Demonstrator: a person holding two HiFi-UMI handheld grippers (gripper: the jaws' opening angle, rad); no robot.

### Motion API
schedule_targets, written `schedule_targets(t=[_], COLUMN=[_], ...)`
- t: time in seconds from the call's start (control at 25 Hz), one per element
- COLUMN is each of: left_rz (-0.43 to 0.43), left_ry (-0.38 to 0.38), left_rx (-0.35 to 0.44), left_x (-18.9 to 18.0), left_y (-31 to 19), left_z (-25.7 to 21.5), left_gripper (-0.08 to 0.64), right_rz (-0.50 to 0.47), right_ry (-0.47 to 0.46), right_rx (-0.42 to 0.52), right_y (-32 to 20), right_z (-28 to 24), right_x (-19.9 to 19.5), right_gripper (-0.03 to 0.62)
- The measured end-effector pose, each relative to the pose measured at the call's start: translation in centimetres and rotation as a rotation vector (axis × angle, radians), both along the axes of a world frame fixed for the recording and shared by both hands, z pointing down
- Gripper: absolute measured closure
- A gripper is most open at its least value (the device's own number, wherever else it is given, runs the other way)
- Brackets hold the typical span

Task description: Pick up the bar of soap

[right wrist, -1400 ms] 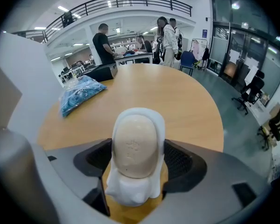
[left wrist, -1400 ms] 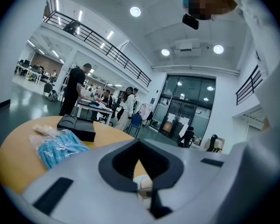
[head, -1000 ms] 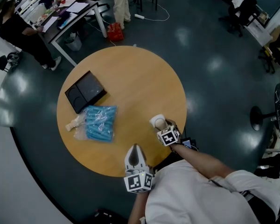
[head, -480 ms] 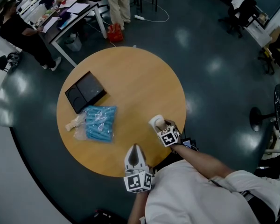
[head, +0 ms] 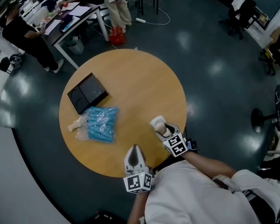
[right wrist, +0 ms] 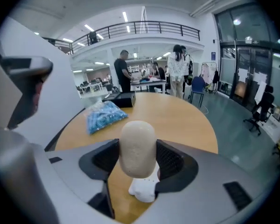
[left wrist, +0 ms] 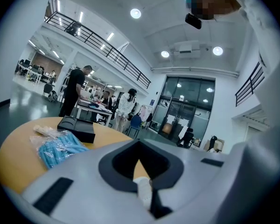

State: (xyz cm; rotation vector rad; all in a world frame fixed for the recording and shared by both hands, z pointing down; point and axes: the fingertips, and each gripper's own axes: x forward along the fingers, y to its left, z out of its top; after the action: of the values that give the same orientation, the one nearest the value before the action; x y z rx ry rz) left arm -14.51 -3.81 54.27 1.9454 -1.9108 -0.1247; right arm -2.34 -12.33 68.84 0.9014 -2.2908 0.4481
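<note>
Round wooden table (head: 130, 73), open office hall. Soap bar (right wrist: 137, 146): beige, smooth, rounded oval, upright near the table's right edge. I see right gripper (head: 161, 126) clamped on it; left gripper (head: 135, 150) jaws together, empty.

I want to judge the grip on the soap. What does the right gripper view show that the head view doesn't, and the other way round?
Only the right gripper view: the jaws closed against both sides of the soap, which fills the gap between them. Only the head view: the left gripper, jaws together, by the near edge of the table, and the table's whole round outline. Both: the soap in the right gripper, the blue packet and the black tray.
</note>
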Motion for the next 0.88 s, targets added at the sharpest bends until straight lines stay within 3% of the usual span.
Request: schedule_targets(t=[0.2, 0.32, 0.88], left_rz=[0.001, 0.001, 0.024], left_ry=[-0.015, -0.019, -0.032], left_rx=[0.023, 0.028, 0.041], left_x=[-0.2, 0.0, 1.0], left_y=[-0.1, -0.1, 0.2], left_z=[-0.7, -1.0, -1.2], left_gripper=[0.555, 0.555, 0.555], right_rz=[-0.048, -0.062, -0.072], right_ry=[-0.222, -0.288, -0.288], right_rx=[0.143, 0.193, 0.232], right_y=[1.6, 2.5, 3.4], right_z=[-9.7, -13.0, -13.2], right_x=[-0.7, -0.7, -0.4], right_gripper=[0.331, 0.331, 0.331])
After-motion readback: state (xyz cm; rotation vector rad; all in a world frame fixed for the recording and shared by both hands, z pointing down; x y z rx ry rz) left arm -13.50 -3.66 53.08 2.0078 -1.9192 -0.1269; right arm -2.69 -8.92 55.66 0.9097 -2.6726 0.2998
